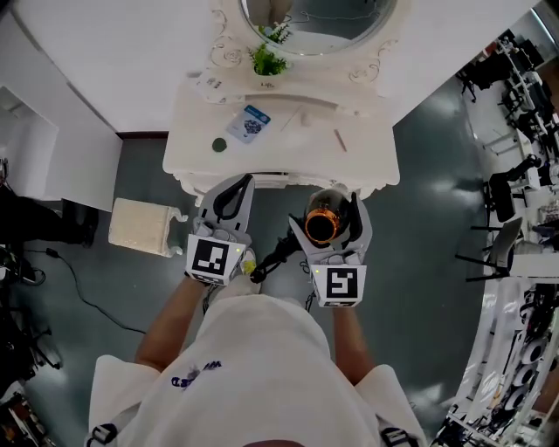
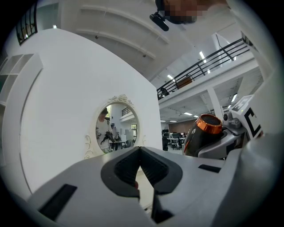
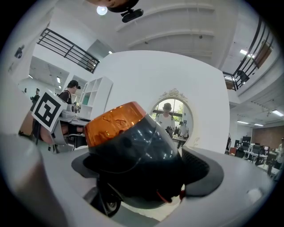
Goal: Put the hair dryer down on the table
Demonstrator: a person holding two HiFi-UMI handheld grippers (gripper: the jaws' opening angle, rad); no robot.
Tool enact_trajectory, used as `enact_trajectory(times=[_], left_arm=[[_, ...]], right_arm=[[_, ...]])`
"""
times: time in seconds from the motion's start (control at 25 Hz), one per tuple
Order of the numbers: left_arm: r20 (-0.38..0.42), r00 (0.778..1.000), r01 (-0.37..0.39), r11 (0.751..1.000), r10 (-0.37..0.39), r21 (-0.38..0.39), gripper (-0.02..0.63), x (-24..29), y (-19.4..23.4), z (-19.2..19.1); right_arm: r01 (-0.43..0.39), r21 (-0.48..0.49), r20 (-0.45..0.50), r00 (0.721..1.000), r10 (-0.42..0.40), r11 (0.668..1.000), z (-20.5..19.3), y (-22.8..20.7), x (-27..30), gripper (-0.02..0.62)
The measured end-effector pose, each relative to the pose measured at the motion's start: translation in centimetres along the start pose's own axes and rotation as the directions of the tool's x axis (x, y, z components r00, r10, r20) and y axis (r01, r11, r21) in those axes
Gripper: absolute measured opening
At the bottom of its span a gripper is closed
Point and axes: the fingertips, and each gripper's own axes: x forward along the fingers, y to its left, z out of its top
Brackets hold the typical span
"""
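Far left in the head view: cream padded stool (image 1: 140,227) on the grey floor, beside the white tabletop (image 1: 288,153).

On the tabletop, left to right: dark round disc (image 1: 219,145), blue-and-white packet (image 1: 249,123), thin stick (image 1: 340,140). A small green plant (image 1: 267,61) stands at the back by the oval mirror (image 1: 314,22).

Left claw (image 1: 231,194): held in the air just in front of the tabletop's near edge. In the left gripper view its dark pads (image 2: 126,170) meet at the tips with nothing between them, so it is closed and empty. The mirror (image 2: 116,128) shows beyond it on the white wall.

Just right of it is the hair dryer (image 1: 321,225), with a black body and an orange-copper ring at the end facing the head camera. It is clamped in the right claw (image 1: 332,209) and held in the air at the tabletop's front edge, not resting on it. Its black cord (image 1: 275,257) trails down and left between the two claws.

The right gripper view shows the dryer's barrel (image 3: 133,150) filling the gap, a jaw pressed against each side. From the left gripper view the dryer (image 2: 202,135) sits close at right.
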Motion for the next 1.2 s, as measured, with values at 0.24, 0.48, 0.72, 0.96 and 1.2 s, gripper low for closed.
enact_trajectory(times=[0.24,0.48,0.72,0.96,1.2], left_arm=[[-0.016,1.0,0.002,1.0,-0.002,-0.016,0.009,3.1,3.0,-1.0],[-0.035,0.999,-0.011,1.0,0.01,-0.004,0.009,5.6,4.6,-1.4],[-0.063,0.998,-0.002,1.0,0.001,-0.022,0.009,8.3,5.1,-2.6],[-0.068,0.997,-0.032,0.999,0.03,-0.02,0.009,12.4,5.0,-2.7],[-0.09,0.993,-0.073,0.997,0.074,0.011,0.009,16.1,5.0,-3.1]], right_arm=[[-0.01,-0.003,-0.026,1.0,0.01,1.0,-0.4,-0.7,4.5,0.554],[-0.023,0.012,-0.048,0.999,0.023,1.0,-0.9,-1.4,7.1,0.554],[-0.018,0.005,-0.057,0.998,0.018,1.0,-1.6,-3.3,9.6,0.554],[-0.033,0.032,-0.074,0.997,0.036,0.999,-3.0,-6.4,11.8,0.554],[-0.065,0.026,-0.063,0.996,0.067,0.998,-3.4,-9.7,14.1,0.554]])
